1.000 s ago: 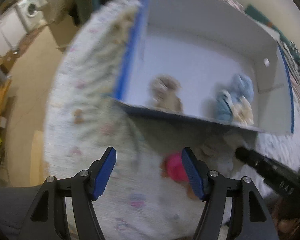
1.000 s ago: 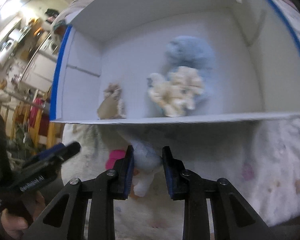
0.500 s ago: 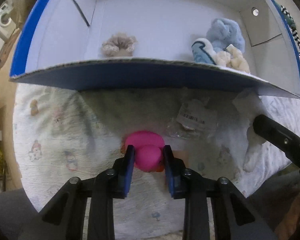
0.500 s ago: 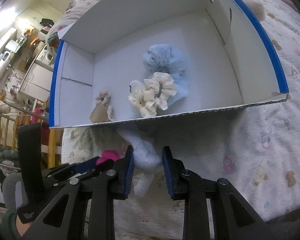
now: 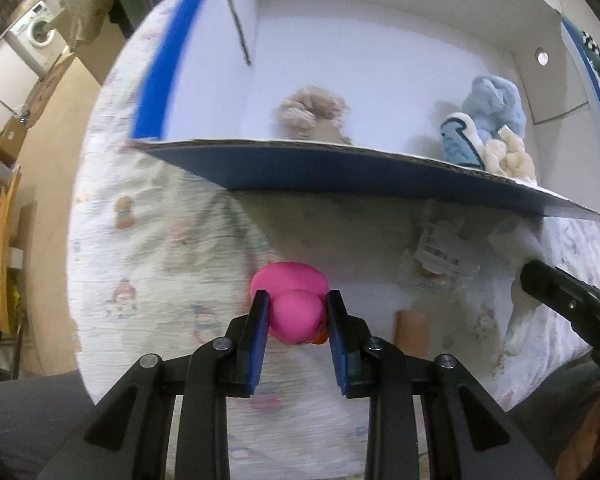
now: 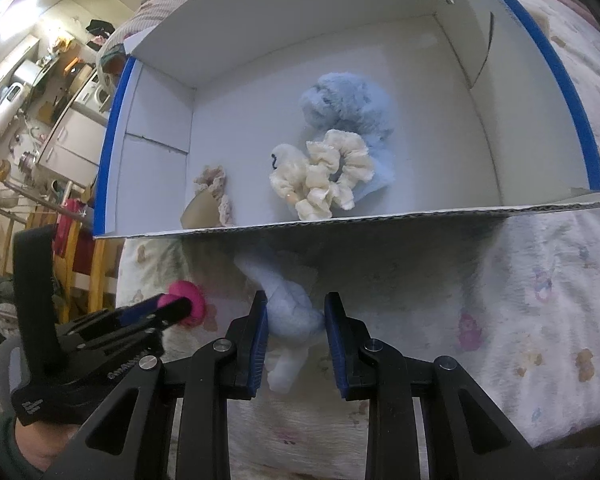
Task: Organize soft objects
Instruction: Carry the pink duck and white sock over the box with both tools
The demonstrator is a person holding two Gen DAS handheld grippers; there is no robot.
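Observation:
My left gripper (image 5: 294, 312) is shut on a pink toy duck (image 5: 294, 300) with an orange beak, in front of the box wall. My right gripper (image 6: 296, 314) is shut on a pale blue-white plush toy (image 6: 290, 312) that hangs down between the pads. A white cardboard box (image 6: 340, 32) with blue edges lies on the printed bedspread (image 6: 520, 300). Inside it are a beige scrunchie (image 6: 214, 184) on a card, a cream scrunchie (image 6: 328, 172) and a blue plush (image 6: 348, 104). The left gripper (image 6: 172, 308) shows at the lower left of the right wrist view.
A clear plastic packet with a label (image 5: 440, 256) and a brown cardboard piece (image 5: 412, 328) lie on the bedspread below the box front. The right gripper's black tip (image 5: 560, 292) enters at right. A washing machine (image 5: 36, 36) and wooden furniture (image 5: 4, 240) stand beyond the bed.
My left gripper went from open above the pink duck to shut on it and tilted toward the box. The right gripper kept its grip on the pale plush; its view pulled back.

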